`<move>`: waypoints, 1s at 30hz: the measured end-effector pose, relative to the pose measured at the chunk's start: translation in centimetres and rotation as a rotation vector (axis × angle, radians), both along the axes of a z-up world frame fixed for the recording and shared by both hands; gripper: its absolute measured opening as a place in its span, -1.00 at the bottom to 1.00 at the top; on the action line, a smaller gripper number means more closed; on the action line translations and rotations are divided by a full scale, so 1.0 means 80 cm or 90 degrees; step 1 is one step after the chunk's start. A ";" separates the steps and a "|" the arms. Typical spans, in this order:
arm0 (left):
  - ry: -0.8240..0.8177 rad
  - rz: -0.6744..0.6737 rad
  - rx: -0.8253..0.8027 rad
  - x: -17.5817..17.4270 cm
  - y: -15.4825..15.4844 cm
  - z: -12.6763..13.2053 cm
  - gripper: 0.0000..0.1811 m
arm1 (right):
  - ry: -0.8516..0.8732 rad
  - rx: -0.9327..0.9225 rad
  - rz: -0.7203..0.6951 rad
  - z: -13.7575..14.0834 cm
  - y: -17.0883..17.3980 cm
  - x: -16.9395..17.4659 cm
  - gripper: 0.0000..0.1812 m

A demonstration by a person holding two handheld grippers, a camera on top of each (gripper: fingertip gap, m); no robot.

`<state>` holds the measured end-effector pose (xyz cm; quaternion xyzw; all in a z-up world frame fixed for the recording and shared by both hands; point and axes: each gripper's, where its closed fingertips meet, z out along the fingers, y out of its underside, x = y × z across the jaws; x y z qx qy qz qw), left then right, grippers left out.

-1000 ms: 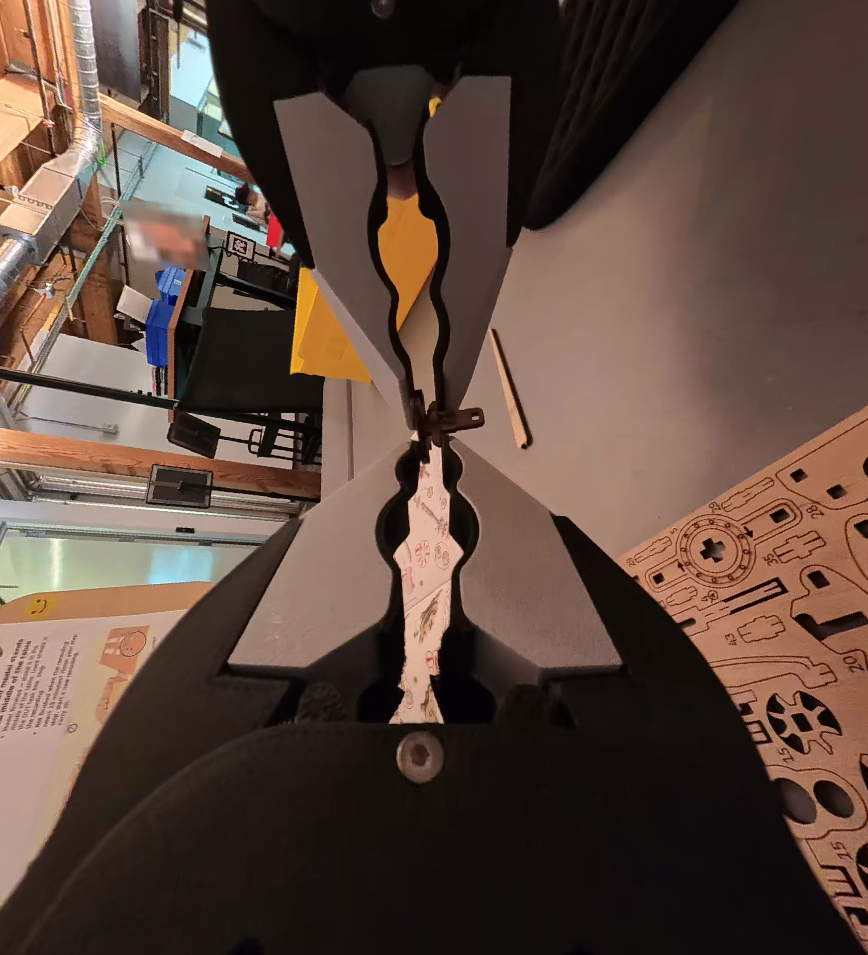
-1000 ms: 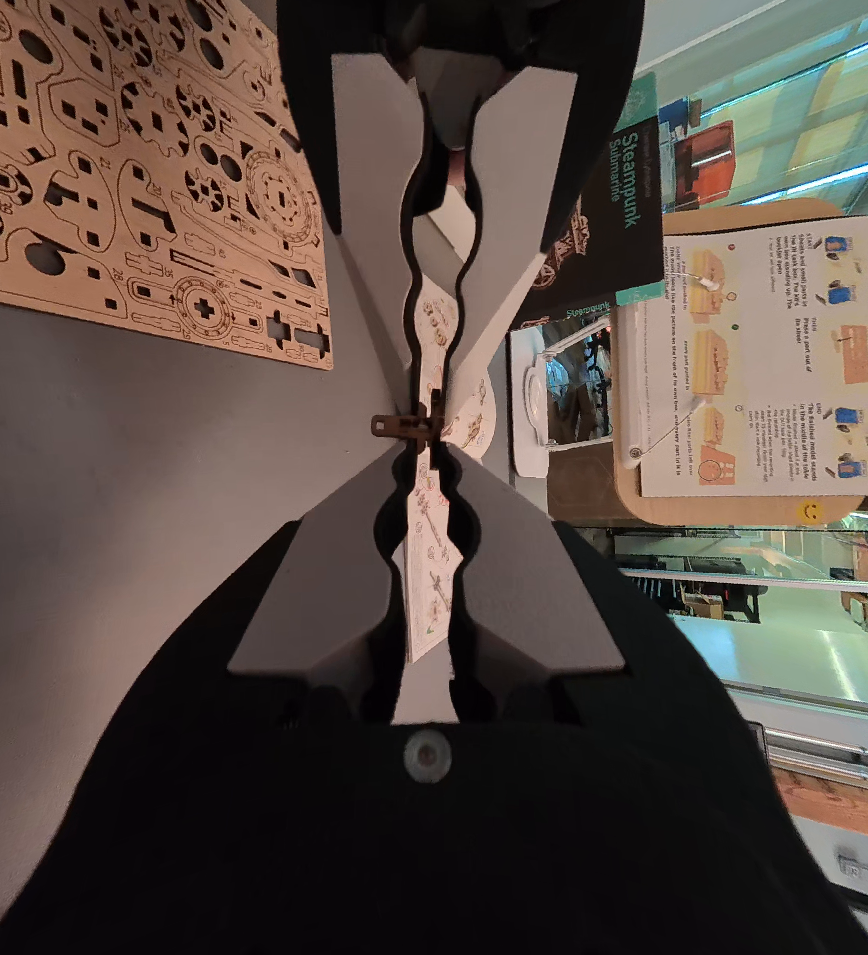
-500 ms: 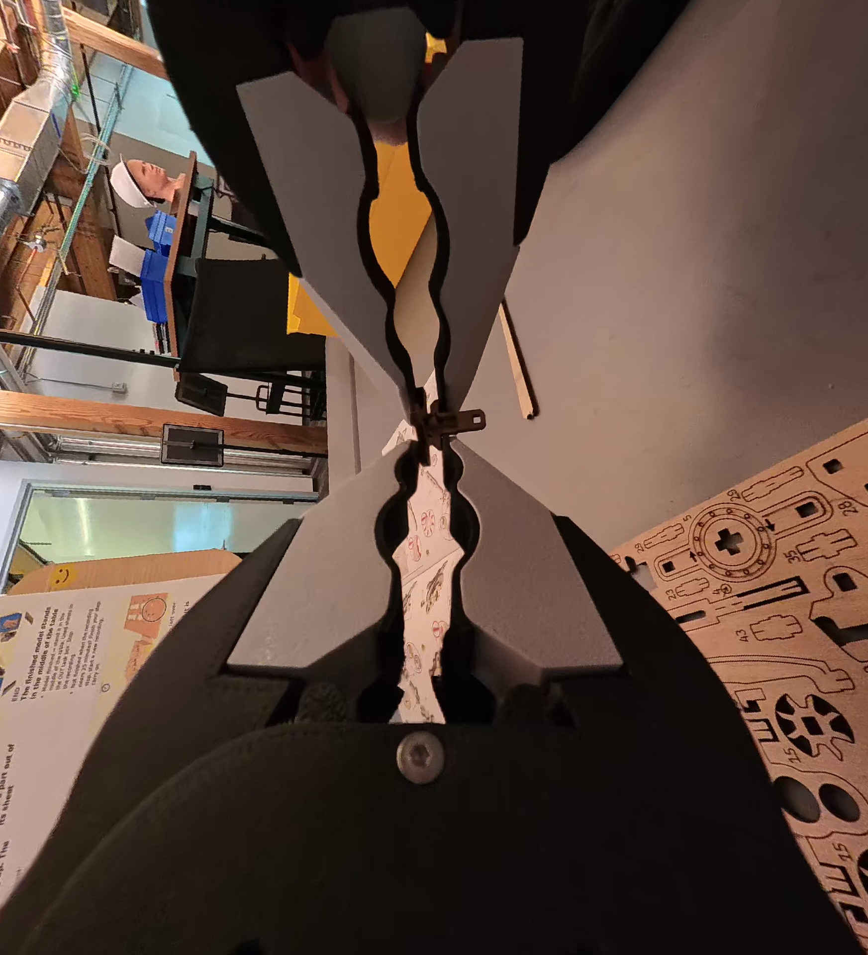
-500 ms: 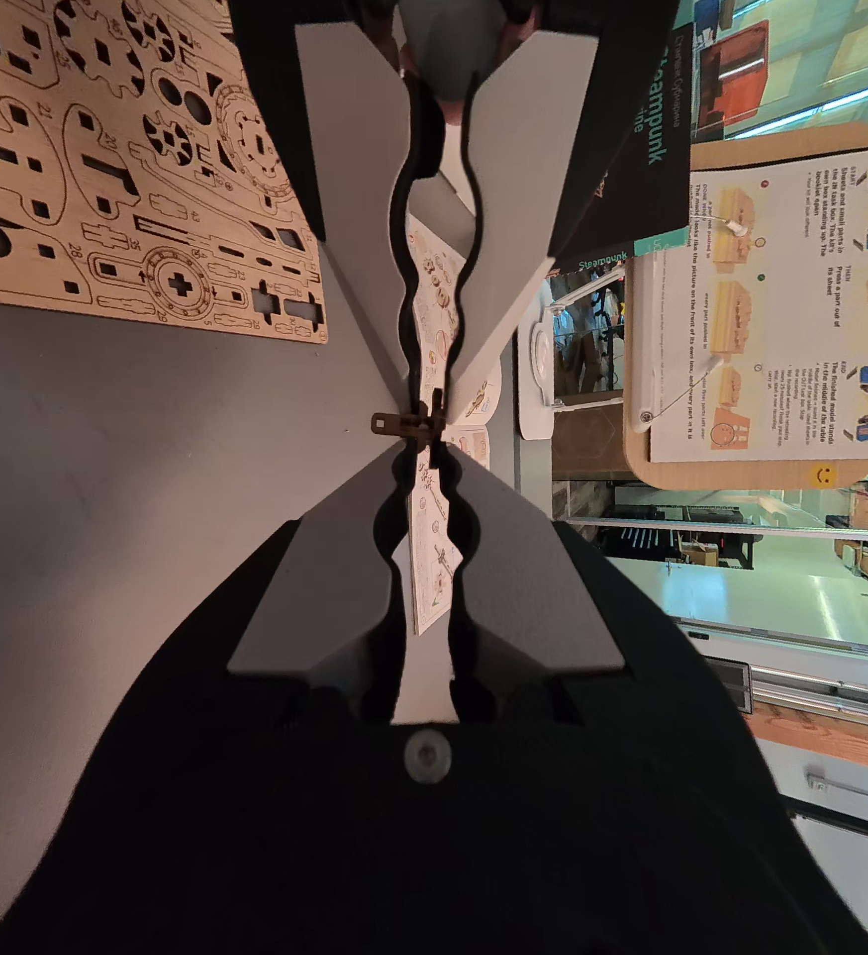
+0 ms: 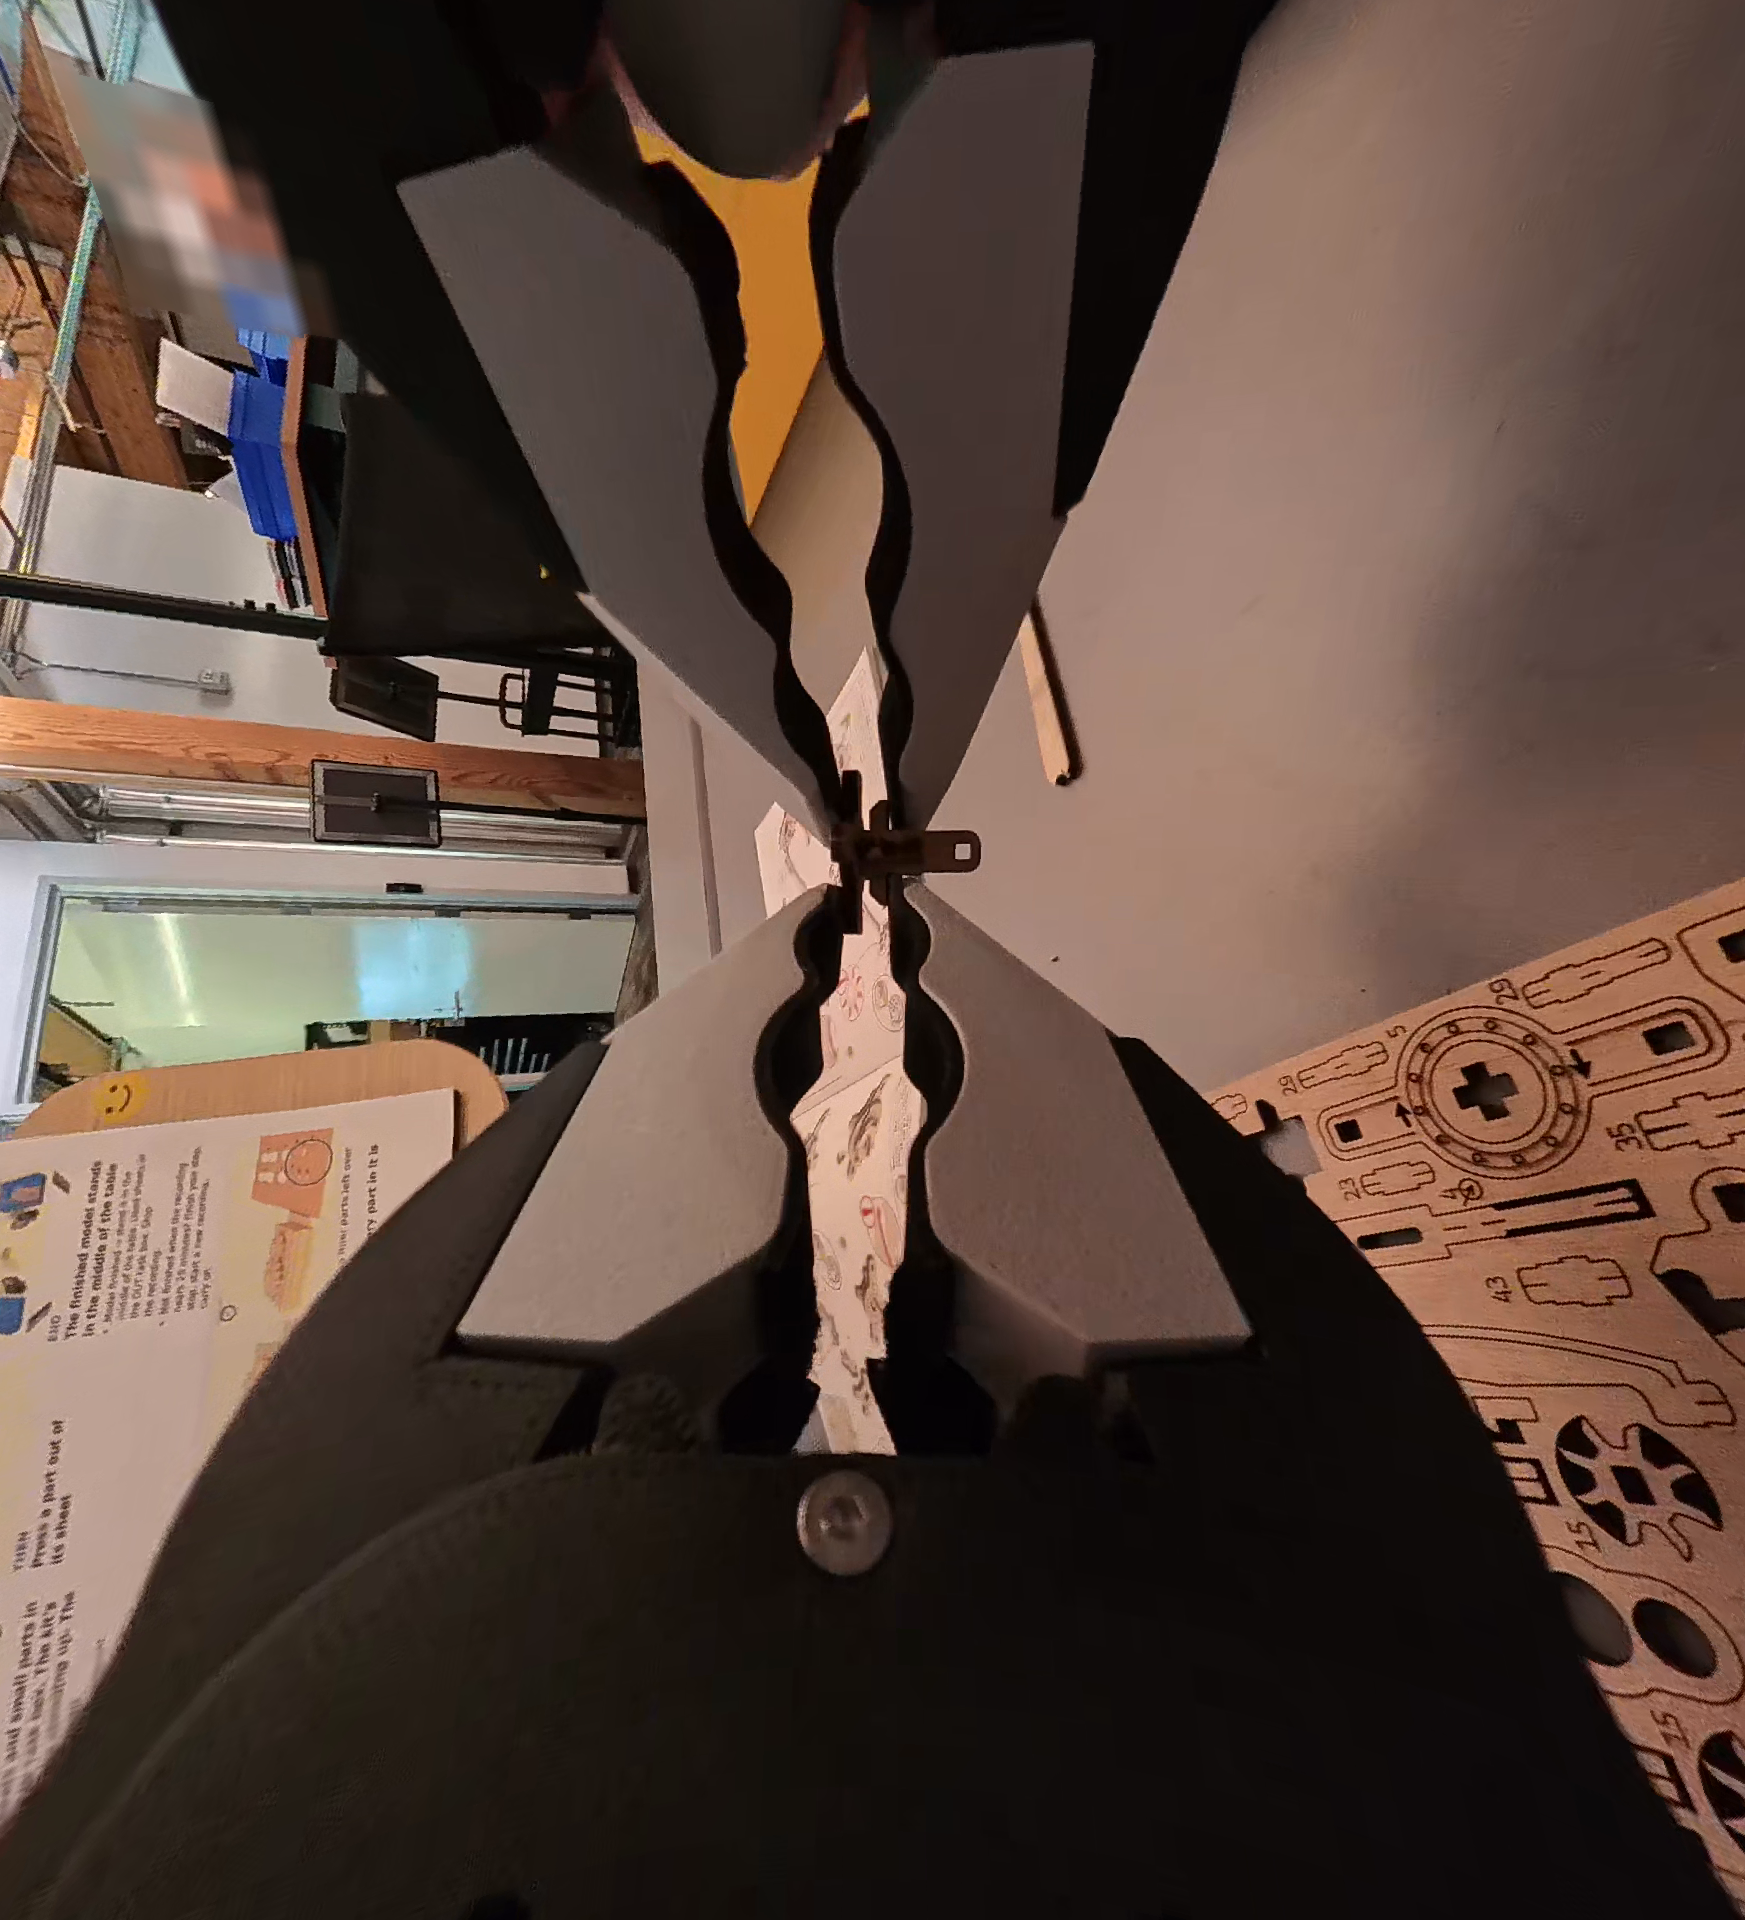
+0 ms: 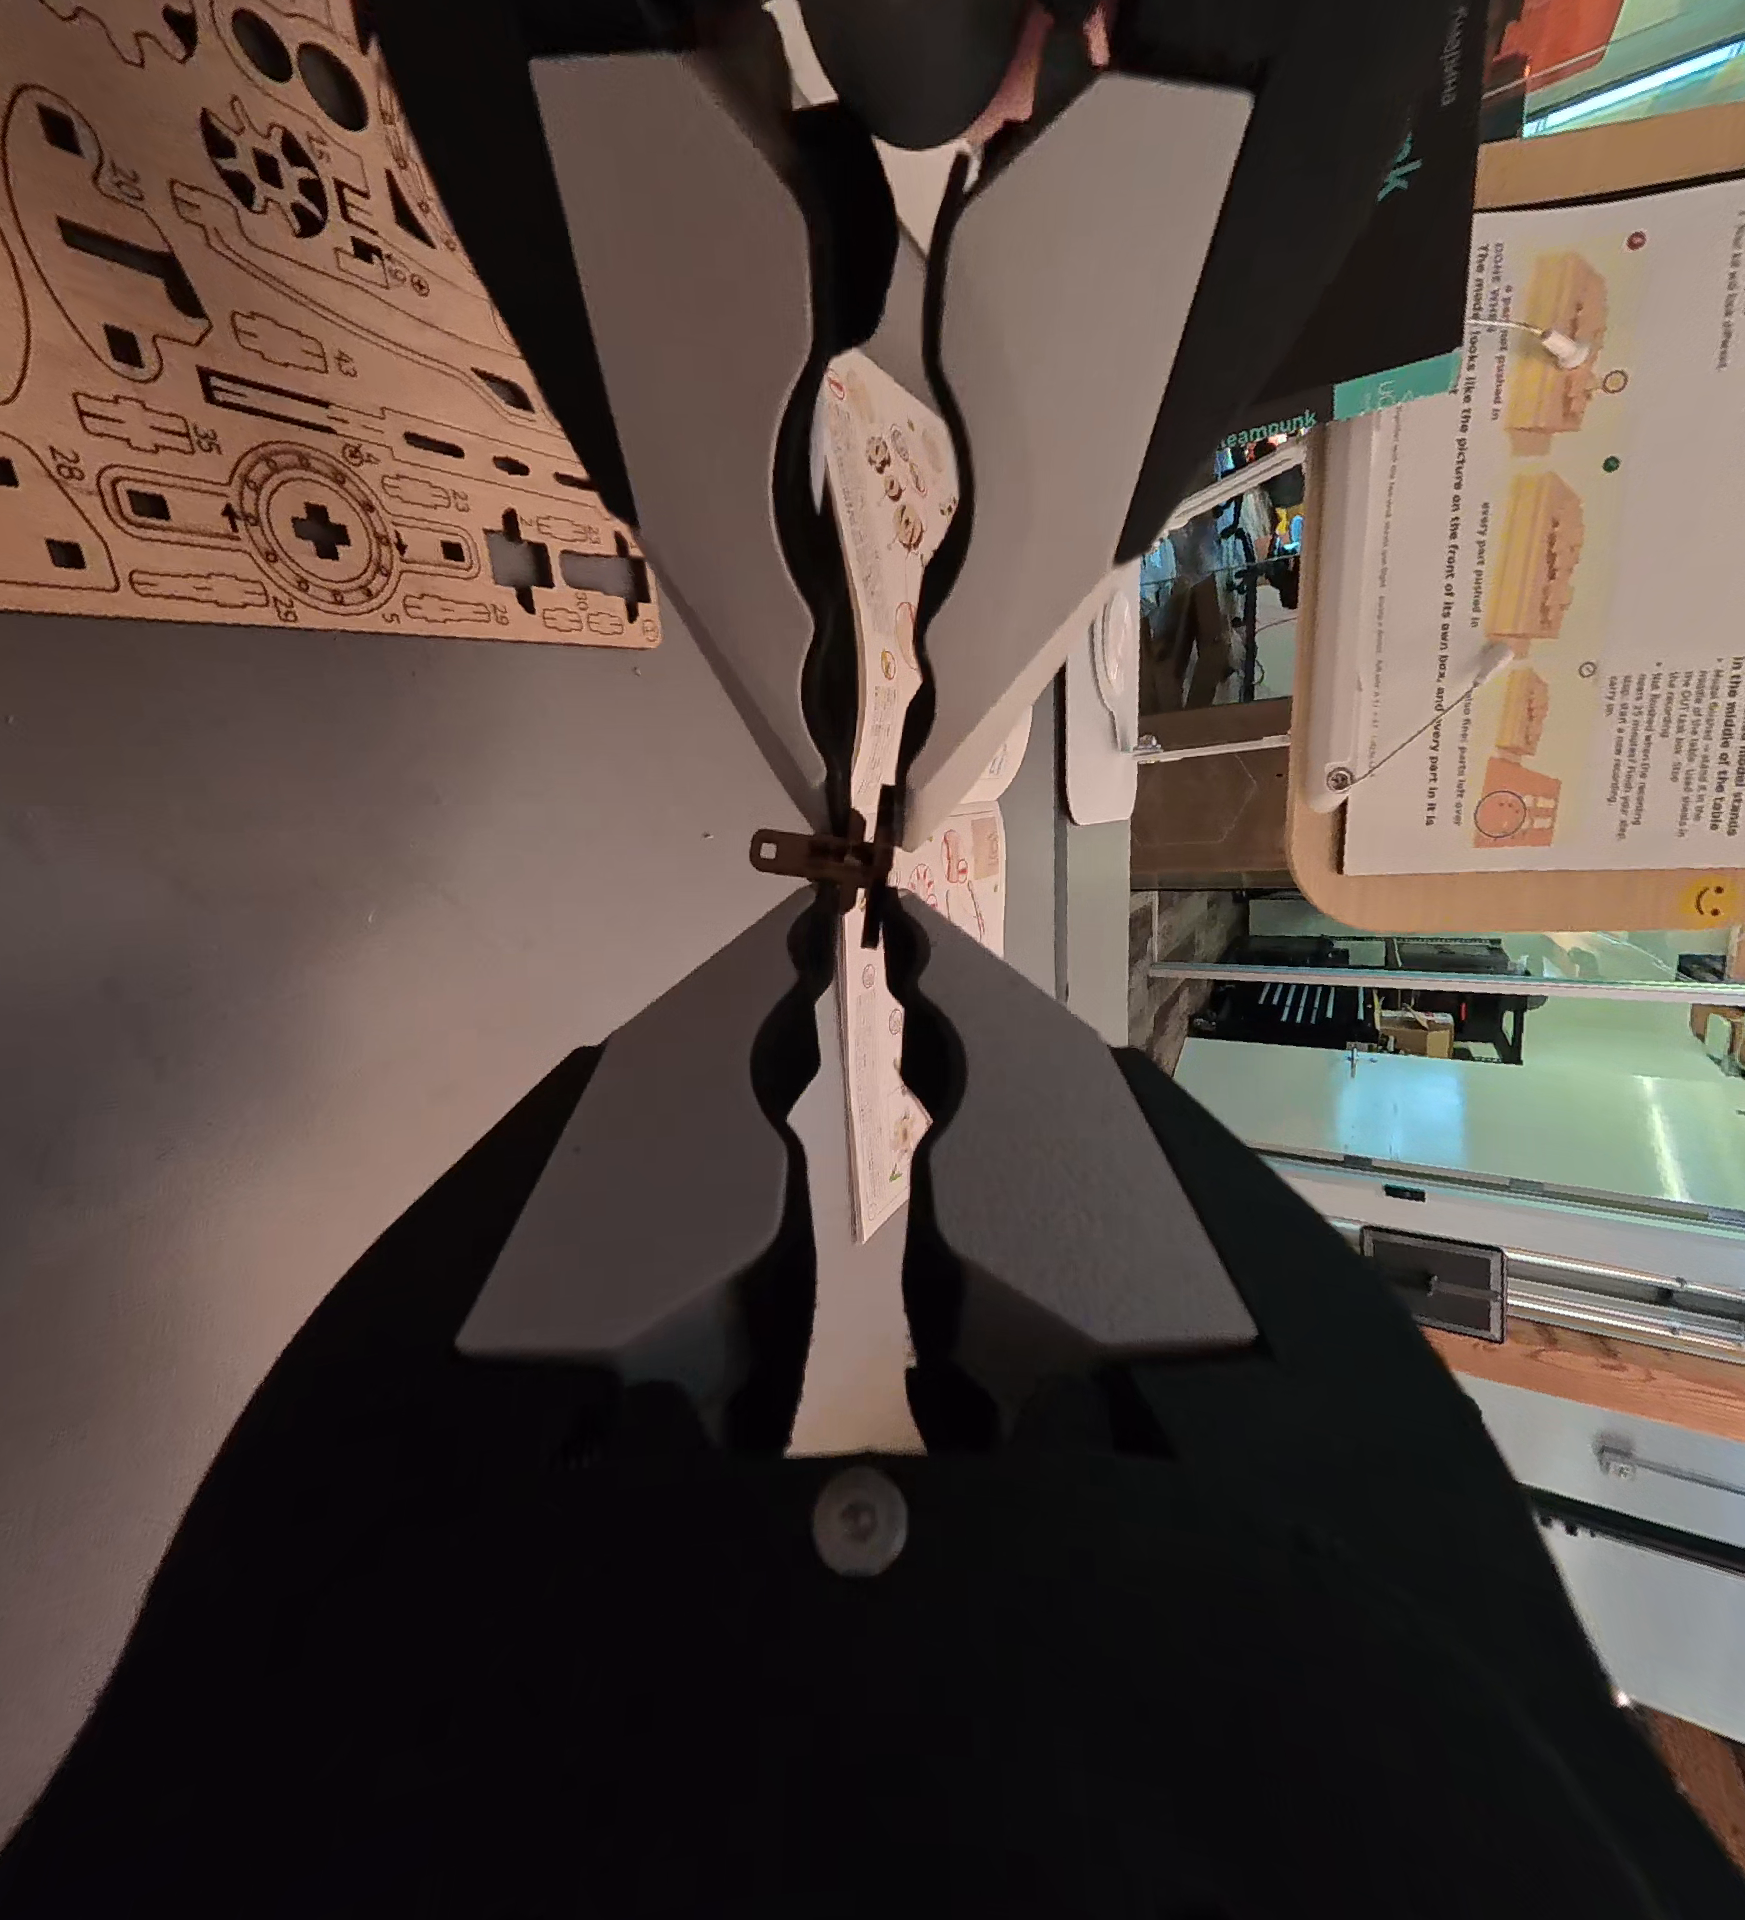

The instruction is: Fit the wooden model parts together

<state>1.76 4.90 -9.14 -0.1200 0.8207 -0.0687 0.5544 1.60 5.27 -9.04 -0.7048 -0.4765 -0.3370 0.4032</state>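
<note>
Two small dark wooden parts are crossed together in the air: a flat pin with a square hole and a short cross piece. My left gripper and my right gripper meet tip to tip, both shut on these joined parts. In the right wrist view the parts sit between my right gripper below and the left gripper above. I cannot tell which gripper holds which piece. A laser-cut wooden sheet lies on the grey table and also shows in the right wrist view.
An open instruction booklet lies on the table under the grippers. A thin wooden stick lies beyond them. A printed instruction board and a dark kit box stand at the table's edge. My left and right fingertips are right by each other.
The two grippers have drawn closer to each other, so each looms larger in the other's view. The crossed parts stay pinched between the tips. Both views have tilted slightly.
</note>
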 end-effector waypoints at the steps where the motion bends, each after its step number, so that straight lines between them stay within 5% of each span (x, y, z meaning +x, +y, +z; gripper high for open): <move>1: 0.001 0.004 0.006 0.000 0.001 -0.001 -0.94 | 0.002 0.000 -0.004 0.000 0.001 0.000 -0.93; 30: -0.009 0.031 0.033 0.002 0.005 0.004 -0.94 | 0.040 0.009 -0.031 0.003 0.005 0.005 -0.93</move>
